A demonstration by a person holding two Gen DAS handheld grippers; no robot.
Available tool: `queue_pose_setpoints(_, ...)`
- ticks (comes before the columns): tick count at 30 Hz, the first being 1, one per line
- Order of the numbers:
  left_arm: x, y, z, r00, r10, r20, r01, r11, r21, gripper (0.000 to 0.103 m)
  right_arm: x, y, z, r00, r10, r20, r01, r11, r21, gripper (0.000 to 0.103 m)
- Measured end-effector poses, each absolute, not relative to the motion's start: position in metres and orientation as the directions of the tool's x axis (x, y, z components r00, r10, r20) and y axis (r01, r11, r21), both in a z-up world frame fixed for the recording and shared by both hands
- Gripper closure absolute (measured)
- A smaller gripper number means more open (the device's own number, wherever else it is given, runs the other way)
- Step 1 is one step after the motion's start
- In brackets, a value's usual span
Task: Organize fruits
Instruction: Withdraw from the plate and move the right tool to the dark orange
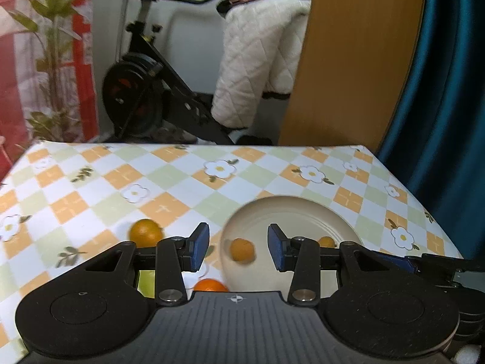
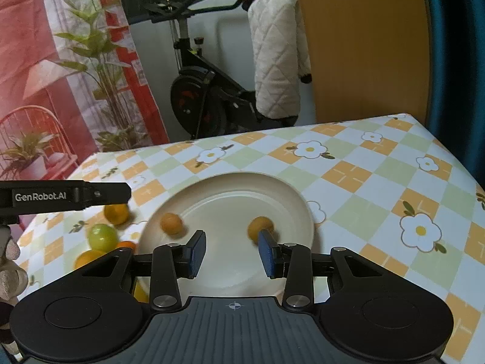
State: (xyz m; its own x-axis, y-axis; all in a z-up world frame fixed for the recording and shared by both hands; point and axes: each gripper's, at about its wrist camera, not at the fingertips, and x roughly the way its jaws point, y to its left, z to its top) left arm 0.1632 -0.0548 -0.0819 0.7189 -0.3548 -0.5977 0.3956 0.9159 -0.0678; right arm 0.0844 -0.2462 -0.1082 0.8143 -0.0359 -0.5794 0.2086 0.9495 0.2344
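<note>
Both claws, left claw (image 1: 238,247) and right claw (image 2: 231,253), hang parted and empty above the plate (image 2: 291,194), which holds two small oranges (image 2: 171,224). Remaining fruit, including the green apple (image 2: 102,236), lies on the surface (image 2: 379,163) left of the plate; approach each squarely, centred between pads.

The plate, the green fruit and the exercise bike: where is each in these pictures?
plate (image 2: 291,194): right wrist view, bare far rim.
green fruit (image 2: 102,237): right wrist view, middle of its round face, left of the plate.
exercise bike (image 1: 130,91): left wrist view, on its black flywheel.
</note>
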Motion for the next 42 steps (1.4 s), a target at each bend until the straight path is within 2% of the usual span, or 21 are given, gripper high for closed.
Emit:
queue_pose_setpoints(15, 0.098, -0.012, -0.073, 0.793, -0.282, -0.540, 0.327, 0.945, -0.013, 0.058, 0.041, -0.195, -0.093, 0.841, -0.011, -0.540, 0.152, 0.964, 0.217, 0.068)
queue_pose_setpoints(27, 0.071, -0.002, -0.096, 0.771, -0.273, -0.576, 0.344, 0.939, 0.014, 0.058, 0.021, -0.169, -0.109, 0.814, -0.017, -0.581, 0.136, 0.977, 0.162, 0.068)
queue_pose_setpoints(42, 0.074, 0.001, -0.108, 0.745, -0.295, -0.598, 0.350, 0.936, -0.026, 0.059, 0.022, -0.166, -0.115, 0.796, -0.006, -0.605, 0.120, 0.982, 0.148, 0.068)
